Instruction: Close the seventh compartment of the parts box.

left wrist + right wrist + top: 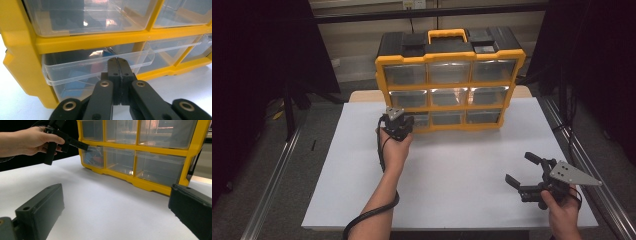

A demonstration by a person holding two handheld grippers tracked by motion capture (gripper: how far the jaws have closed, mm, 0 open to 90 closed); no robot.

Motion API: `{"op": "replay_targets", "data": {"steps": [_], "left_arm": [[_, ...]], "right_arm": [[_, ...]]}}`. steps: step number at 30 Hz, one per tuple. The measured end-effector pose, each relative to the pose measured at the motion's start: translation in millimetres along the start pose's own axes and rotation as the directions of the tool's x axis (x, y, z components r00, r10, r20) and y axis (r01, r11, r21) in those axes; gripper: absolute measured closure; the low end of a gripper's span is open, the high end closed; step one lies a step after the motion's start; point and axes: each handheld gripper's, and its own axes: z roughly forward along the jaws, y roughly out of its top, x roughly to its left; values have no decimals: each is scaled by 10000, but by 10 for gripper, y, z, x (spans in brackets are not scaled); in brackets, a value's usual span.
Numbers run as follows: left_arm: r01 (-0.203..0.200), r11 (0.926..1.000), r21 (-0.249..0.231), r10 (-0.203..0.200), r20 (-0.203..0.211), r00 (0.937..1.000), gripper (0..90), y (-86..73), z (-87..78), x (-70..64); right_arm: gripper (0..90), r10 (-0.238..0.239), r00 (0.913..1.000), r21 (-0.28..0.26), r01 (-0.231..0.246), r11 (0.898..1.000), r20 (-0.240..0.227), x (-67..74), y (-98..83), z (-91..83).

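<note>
A yellow and black organizer (451, 85) with clear drawers stands at the back of the white sheet. Its bottom-left drawer (75, 72) is pulled slightly out and holds blurred blue and red items. My left gripper (117, 60) is shut on that drawer's front lip, and the high view shows this left gripper (410, 121) at the cabinet's lower left corner. In the right gripper view the left gripper (86, 145) touches the same drawer (93, 157) at its top edge. My right gripper (519, 167) rests open over the sheet's near right, holding nothing; its jaws frame bare sheet (115, 202).
The white sheet (452, 165) covers the table, with open room between the two hands. The organizer's carry handle (447, 35) is on top. Dark curtains and metal rails (277, 165) flank the table. A cable (372, 215) trails from the left gripper.
</note>
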Motion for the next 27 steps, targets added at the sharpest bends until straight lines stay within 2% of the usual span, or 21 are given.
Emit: {"op": "replay_targets", "data": {"steps": [12, 18, 27], "left_arm": [[-11, 10000, -20, 11, -159, 9999, 900, 5, 18, -3], [-39, 9999, -102, 38, -86, 10000, 900, 4, 36, 8], [86, 9998, -159, -88, -183, 9998, 900, 3, 61, -5]], "right_arm": [[0, 12, 10000, 31, -12, 10000, -4, -3, 0, -4], [0, 58, 10000, 35, -58, 10000, 11, -4, 0, -7], [0, 40, 10000, 2, -40, 10000, 77, -14, -4, -15]]}}
